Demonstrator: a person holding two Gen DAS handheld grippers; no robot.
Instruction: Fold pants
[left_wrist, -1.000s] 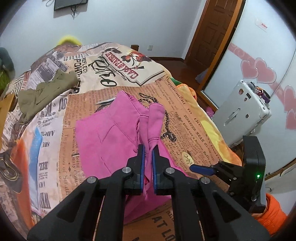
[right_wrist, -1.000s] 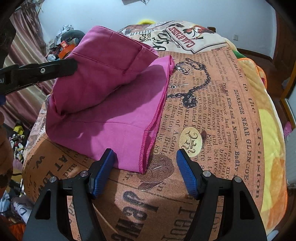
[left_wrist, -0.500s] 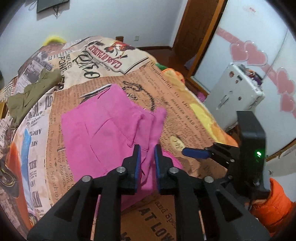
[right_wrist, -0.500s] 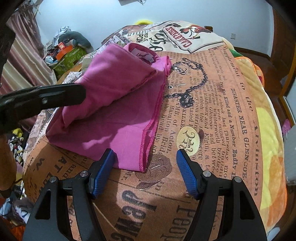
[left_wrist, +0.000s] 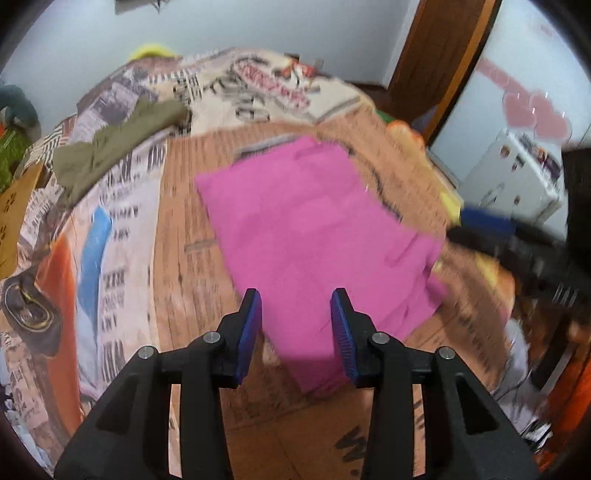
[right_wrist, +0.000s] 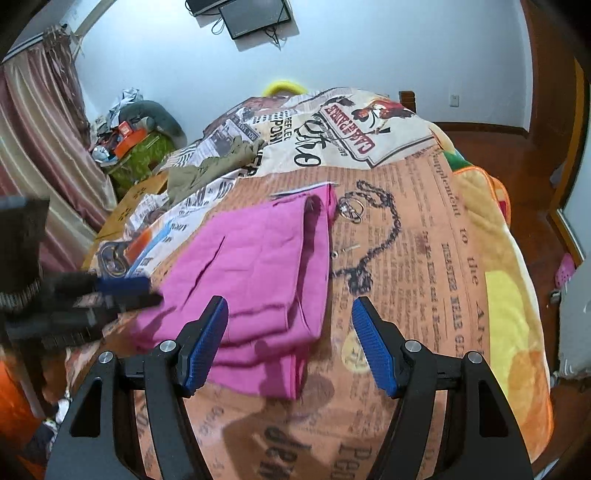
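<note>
The pink pants (left_wrist: 317, 236) lie folded flat on the newspaper-print bedspread (left_wrist: 184, 266). They also show in the right wrist view (right_wrist: 258, 273), with the fold edge on the right. My left gripper (left_wrist: 295, 328) is open and empty, just above the near edge of the pants. My right gripper (right_wrist: 290, 343) is open and empty, above the near right corner of the pants. The left view is blurred by motion. The left gripper also appears at the left of the right wrist view (right_wrist: 110, 291).
An olive-green garment (left_wrist: 110, 147) lies crumpled on the far left of the bed, also in the right wrist view (right_wrist: 210, 166). A white suitcase (left_wrist: 517, 177) stands on the floor to the right. Clutter (right_wrist: 125, 136) sits by the curtain at the left.
My left gripper opened and let go of the pink pants, which dropped flat onto the lower layer. The left gripper pulled back. The right gripper lifted and stayed open.
</note>
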